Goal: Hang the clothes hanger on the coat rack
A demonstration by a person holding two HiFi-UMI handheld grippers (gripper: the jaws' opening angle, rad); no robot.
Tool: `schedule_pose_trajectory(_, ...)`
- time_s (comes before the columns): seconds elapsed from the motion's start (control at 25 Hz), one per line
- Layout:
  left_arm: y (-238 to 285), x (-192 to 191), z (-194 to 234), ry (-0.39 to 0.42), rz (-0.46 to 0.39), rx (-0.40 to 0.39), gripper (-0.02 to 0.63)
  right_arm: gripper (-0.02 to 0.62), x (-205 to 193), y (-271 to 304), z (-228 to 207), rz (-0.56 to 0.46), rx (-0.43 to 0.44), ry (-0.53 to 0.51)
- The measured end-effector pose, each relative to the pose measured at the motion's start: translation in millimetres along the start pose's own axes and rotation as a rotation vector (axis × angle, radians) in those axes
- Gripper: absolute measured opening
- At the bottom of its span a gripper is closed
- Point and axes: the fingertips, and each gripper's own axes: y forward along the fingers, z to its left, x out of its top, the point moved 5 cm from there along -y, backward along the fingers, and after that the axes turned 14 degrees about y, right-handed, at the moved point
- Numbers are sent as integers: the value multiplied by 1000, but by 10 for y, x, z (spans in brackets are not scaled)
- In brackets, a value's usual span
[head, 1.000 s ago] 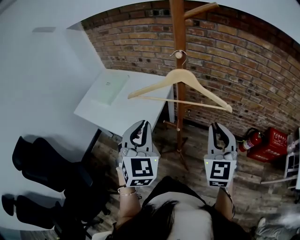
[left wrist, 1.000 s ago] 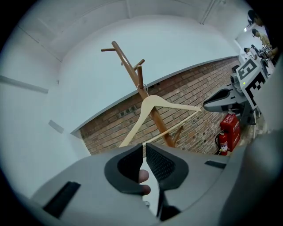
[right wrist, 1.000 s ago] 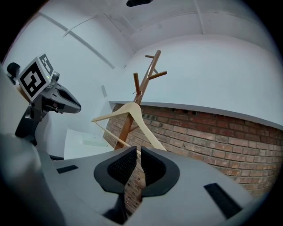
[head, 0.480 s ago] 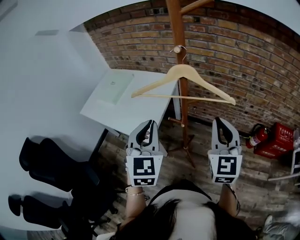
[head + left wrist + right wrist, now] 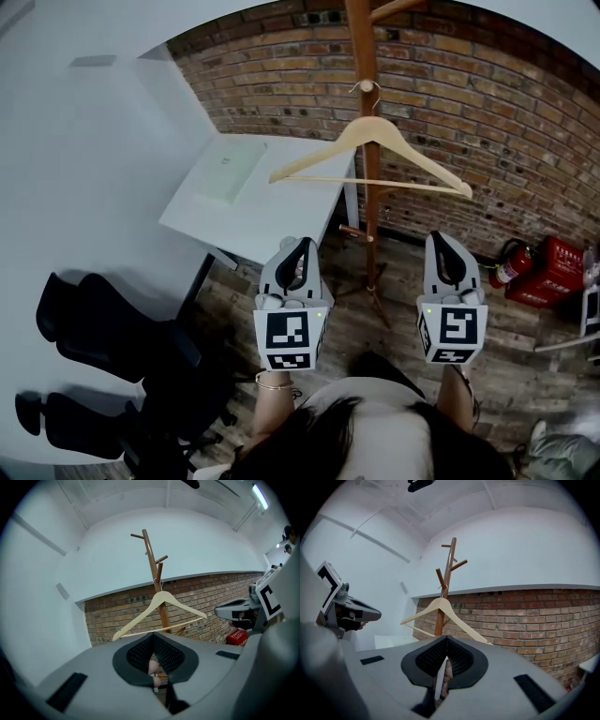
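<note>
Brick wall (image 5: 497, 112), hanger (image 5: 375, 126) beyond hand-held grippers (image 5: 302, 244) (image 5: 439, 238)

No wording reads clearly anywhere. The red box (image 5: 553, 270) at the far right bears white print — too small to make out.

You are working in an office-type room. A white desk (image 5: 281, 211) is standing near a brick wall (image 5: 487, 122), black swivel chairs (image 5: 103, 319) are sitting beside it, a wooden coat rack (image 5: 361, 47) is standing on the plank floor (image 5: 375, 333), and a red fire extinguisher (image 5: 511, 264) is resting at the wall's foot.
</note>
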Motion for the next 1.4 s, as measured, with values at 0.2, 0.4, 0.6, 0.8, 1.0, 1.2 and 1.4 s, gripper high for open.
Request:
schedule_pose_trajectory(0.2,-196,-2,-5,-15,-12,-20,11,37,-25,-155,112,18,-11,26)
schedule_pose_trajectory(0.4,-371,-53,-41,-65,-15,-30,11,37,-89,-332,230,34,-18,3)
schedule_pose_trajectory(0.6,-532,-77,-117,-98,-19,-43,11,37,-106,-547,313,44,-28,-25)
schedule_pose_trajectory(0.8,-721,-82,-210,-104,-21,-61,11,37,-139,-791,379,48,-28,-30)
schedule_pose_trajectory(1.0,-915,-56,-292,-100,-30,-72,11,37,-167,-1025,424,46,-37,-31)
schedule_pose_trajectory(1.2,-1090,-27,-335,-117,-34,-78,11,37,-157,-1213,468,42,-38,-45)
schedule_pose_trajectory(1.4,-1264,-37,-351,-120,-28,-80,11,37,-159,-1369,552,42,-29,-39)
